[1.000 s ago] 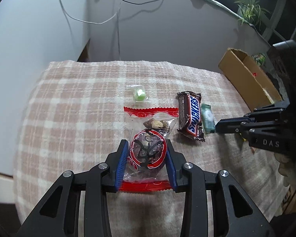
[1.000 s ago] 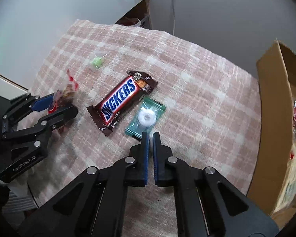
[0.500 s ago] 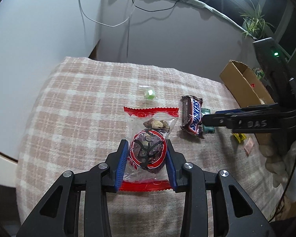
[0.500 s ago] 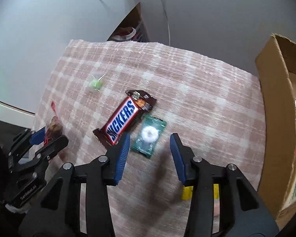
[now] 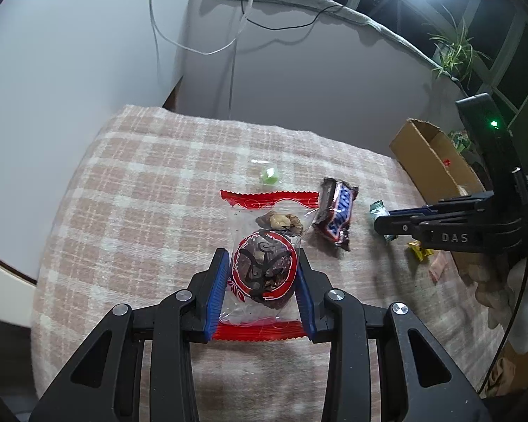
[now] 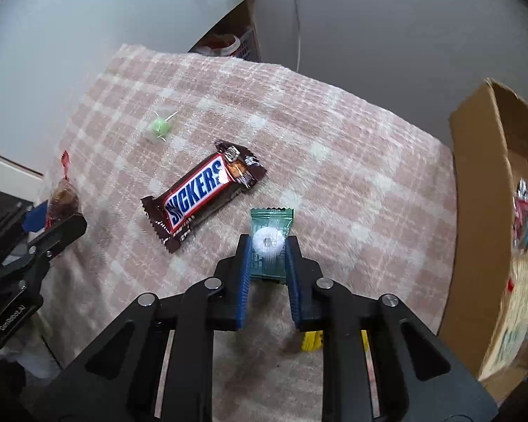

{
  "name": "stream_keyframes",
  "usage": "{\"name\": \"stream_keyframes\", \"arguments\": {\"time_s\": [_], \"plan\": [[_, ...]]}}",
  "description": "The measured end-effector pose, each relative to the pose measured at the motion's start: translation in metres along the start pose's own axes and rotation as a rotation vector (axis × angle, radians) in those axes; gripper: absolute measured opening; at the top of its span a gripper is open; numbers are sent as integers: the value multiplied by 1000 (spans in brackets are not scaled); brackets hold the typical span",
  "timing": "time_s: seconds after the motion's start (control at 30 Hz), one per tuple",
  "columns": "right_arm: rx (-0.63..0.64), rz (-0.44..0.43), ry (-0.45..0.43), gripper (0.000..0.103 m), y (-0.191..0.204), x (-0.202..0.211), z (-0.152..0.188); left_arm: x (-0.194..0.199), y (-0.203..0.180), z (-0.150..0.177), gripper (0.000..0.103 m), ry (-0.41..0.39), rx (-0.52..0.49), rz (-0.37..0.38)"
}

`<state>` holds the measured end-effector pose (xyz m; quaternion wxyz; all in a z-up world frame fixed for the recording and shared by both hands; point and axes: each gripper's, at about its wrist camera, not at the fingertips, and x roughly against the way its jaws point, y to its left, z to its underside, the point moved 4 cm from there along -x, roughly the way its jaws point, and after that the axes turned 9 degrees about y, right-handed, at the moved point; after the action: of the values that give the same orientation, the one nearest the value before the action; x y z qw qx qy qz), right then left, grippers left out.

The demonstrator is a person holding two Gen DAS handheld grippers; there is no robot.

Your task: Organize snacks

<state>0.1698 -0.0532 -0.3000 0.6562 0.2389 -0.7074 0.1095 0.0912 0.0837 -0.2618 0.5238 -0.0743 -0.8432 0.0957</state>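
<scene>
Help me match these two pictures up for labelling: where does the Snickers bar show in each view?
Left wrist view: the Snickers bar lies right of centre on the checked cloth, just right of the clear snack bag.
Right wrist view: the Snickers bar lies left of centre, up and left of the green mint packet.
Shared landmark: the cardboard box, at the right edge in both views.

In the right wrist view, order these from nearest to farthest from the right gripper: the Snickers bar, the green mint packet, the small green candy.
1. The green mint packet, clamped in the right gripper.
2. The Snickers bar, lying just up and left of it on the checked cloth.
3. The small green candy, farther up-left, beyond the bar.
</scene>
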Motion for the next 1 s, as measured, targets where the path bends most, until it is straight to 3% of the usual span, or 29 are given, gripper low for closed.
{"name": "stream_keyframes", "arguments": {"time_s": [0.17,0.37,0.7,1.0], "plan": [[-25,-51,-56,19,-15,31,12,6,-17,-9,34,-12,-26,12],[-45,-53,-131,19,-38,73,27,11,-51,-27,34,-28,-79,50],[-193,-30,-241,19,-118,129,58,6,-119,-62,34,-48,-181,109],[-307,15,-281,19,-182,157,93,-8,-177,-90,34,-58,-268,147]]}}
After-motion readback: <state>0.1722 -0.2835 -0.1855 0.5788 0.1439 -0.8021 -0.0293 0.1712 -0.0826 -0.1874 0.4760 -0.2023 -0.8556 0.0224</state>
